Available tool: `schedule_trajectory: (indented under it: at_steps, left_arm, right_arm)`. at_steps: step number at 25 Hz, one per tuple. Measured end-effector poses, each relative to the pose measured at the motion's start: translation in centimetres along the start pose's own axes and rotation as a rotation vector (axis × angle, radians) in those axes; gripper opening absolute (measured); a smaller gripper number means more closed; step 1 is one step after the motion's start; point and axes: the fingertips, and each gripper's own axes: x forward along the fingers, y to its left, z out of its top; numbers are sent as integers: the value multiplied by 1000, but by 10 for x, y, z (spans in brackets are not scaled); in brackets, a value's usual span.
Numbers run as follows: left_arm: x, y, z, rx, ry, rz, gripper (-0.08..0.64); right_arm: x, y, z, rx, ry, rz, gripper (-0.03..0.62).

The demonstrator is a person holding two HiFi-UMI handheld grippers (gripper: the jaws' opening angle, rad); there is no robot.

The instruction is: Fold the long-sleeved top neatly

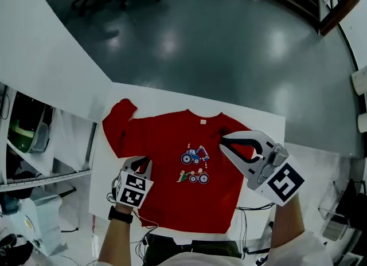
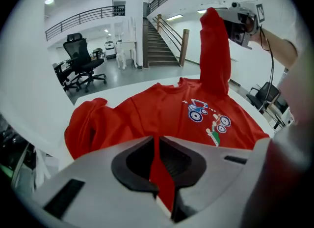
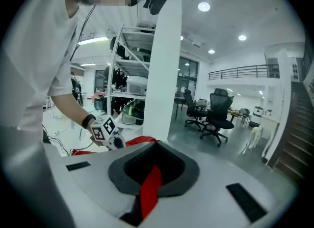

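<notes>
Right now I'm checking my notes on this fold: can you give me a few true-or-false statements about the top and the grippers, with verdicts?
1. The left gripper is shut on the red top. True.
2. The right gripper is open and empty. False: its fingers pinch red fabric, a part of the top raised above the rest.
3. The tractor print faces up. True.
4. The top lies on the floor. False: it is spread on the white table.

Bare white table [image 1: 172,100] margins around the red top [image 1: 166,161]; shelving [image 1: 51,176] close at left
</notes>
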Motion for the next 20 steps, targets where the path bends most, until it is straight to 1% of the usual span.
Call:
schedule_trajectory:
  at_steps: [2,6,7,9,10,11,12,14,18,20]
  left_arm:
    - [-11,8,-7,-20,-19,7,37]
    - [-32,31,-27,-55,-43,19,37]
    - [-37,39,-34,-67,-46,24,37]
    - [-47,56,-52,-93,-48,35,37]
    - [-51,64,-62,-106,-45,41,37]
    - [-56,72,-73,-118,-41,47,37]
    - [-59,79,-83,-130,-35,54,37]
    - [-64,90,-101,-151,-24,66,37]
    - [-67,101,-121,-171,-12,68,37]
    - [-68,101,-123,-168,-8,64,37]
  right_arm:
    - [32,12,8,-23,-20,41,18]
    - [97,40,11,-47,1,111,18]
    - [114,46,11,-64,6,128,18]
    - [147,57,5,-137,22,160,18]
    - [164,61,1,-163,41,169,20]
    - [178,66,-4,-170,67,174,27]
    - [190,72,-6,-170,86,178,50]
    - [204,81,-5,-173,80,192,98]
    - [210,90,2,-138,45,192,136]
    - [208,90,2,-125,40,184,173]
